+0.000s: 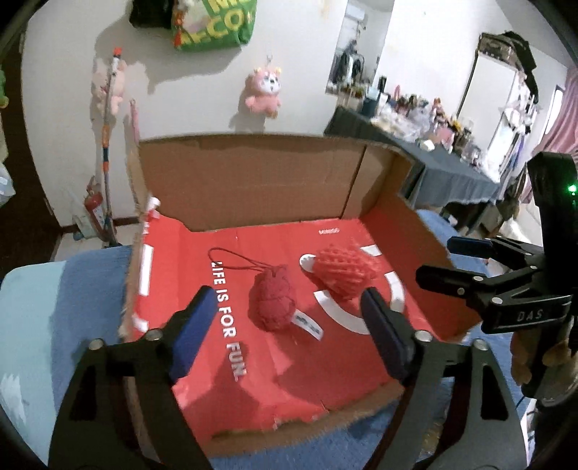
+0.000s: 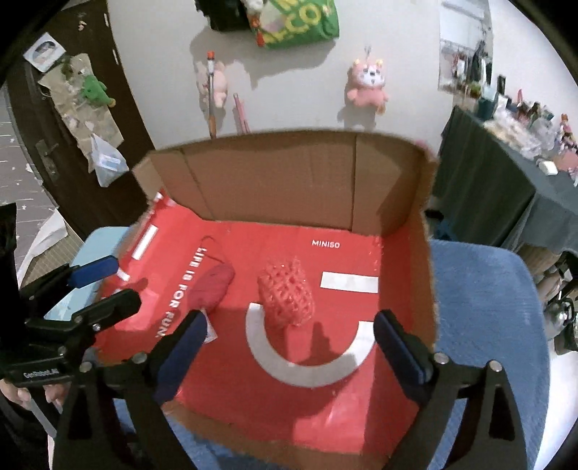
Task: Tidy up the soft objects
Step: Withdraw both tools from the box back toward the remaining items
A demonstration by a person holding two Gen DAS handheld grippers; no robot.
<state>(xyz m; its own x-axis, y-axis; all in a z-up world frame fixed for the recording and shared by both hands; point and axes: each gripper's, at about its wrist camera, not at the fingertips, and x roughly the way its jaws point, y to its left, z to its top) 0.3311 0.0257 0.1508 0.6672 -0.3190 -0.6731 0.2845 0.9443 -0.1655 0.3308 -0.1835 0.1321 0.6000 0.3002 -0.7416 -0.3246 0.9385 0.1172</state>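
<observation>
White wall fills the top of both views, with one pink plush hanging there and one green bag above it. Below sits one cardboard box with a red floor, resting on a blue cushion. Two soft things lie inside, near each other but apart: one red yarn ball with a cord loop, at centre of the left view, and one red mesh sleeve, at centre of the right view. Print on the floor reads "LIFE IS FOR FUN." and "MINISO".

Two tools here. Left tool is spread wide above the yarn ball, nothing between its pads. Right tool is spread wide too, empty, above the mesh sleeve. Only the right view shows the dark door at upper left and "GenRobot.AI" on the left tool's body; only the left view shows "DAS" on the right tool.
</observation>
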